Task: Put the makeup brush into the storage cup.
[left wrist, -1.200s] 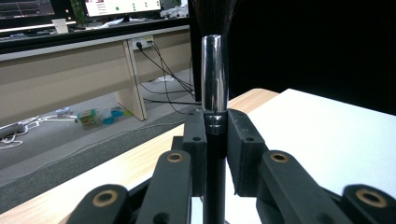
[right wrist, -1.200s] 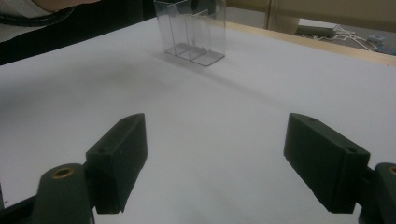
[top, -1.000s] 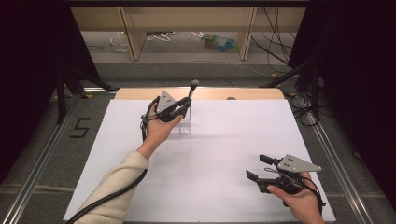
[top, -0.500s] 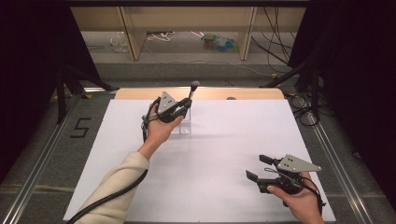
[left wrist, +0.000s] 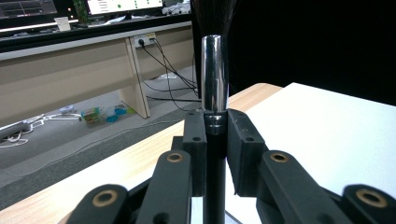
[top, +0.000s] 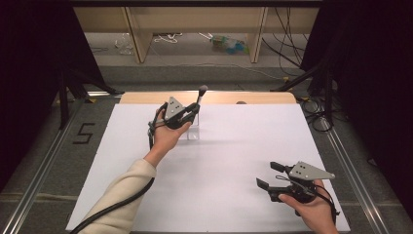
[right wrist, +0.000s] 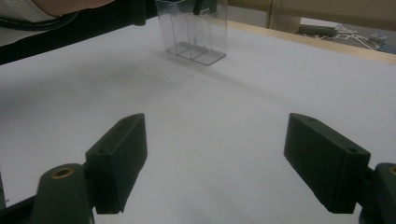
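Left tool (left wrist: 215, 140) is clenched on the makeup brush (left wrist: 214, 74) — keep it upright, lower straight into the clear holder (right wrist: 194, 28) near the bench's far edge; right tool (right wrist: 215, 163) rests released.

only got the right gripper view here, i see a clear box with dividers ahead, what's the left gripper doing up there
Observer: The left gripper is shut on a makeup brush, clamped on its dark handle just under the shiny metal ferrule.
Operator: which way is the brush pointing
Observer: Upright, bristles on top, in the left gripper view.
Operator: is it in the box yet
Observer: In the high view it stands over the clear box at the table's far edge; whether the handle tip is inside I cannot tell.
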Action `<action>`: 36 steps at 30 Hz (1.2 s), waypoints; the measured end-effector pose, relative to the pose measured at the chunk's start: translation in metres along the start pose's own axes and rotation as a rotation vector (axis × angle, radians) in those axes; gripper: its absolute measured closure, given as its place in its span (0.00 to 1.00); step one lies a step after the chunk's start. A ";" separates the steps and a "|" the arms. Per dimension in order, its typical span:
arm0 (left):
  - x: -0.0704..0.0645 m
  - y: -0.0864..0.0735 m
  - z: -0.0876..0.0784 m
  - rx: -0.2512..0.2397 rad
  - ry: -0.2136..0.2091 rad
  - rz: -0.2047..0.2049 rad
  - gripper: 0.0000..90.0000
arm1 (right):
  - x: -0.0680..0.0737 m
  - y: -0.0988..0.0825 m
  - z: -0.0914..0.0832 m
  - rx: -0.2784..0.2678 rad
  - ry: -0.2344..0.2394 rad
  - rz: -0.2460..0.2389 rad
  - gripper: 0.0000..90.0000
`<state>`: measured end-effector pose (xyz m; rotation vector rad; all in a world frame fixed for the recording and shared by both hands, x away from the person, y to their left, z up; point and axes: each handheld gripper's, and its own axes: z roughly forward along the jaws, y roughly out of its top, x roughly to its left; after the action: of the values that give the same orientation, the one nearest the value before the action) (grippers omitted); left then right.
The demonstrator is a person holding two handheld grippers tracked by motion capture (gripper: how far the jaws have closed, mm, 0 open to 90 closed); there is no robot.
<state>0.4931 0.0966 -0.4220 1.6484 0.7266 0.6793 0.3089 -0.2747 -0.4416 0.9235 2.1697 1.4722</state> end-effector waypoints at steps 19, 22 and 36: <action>0.002 -0.005 0.000 -0.003 0.008 -0.004 0.87 | 0.000 0.000 0.000 0.002 0.000 -0.001 0.25; 0.002 -0.006 0.000 0.000 0.011 -0.005 0.87 | 0.001 0.000 0.000 0.010 0.006 0.011 0.25; 0.003 -0.011 0.001 0.004 0.017 -0.007 0.87 | 0.001 0.000 -0.001 0.019 0.007 0.013 0.25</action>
<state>0.4943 0.1000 -0.4324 1.6453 0.7460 0.6878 0.3077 -0.2744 -0.4413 0.9417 2.1909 1.4651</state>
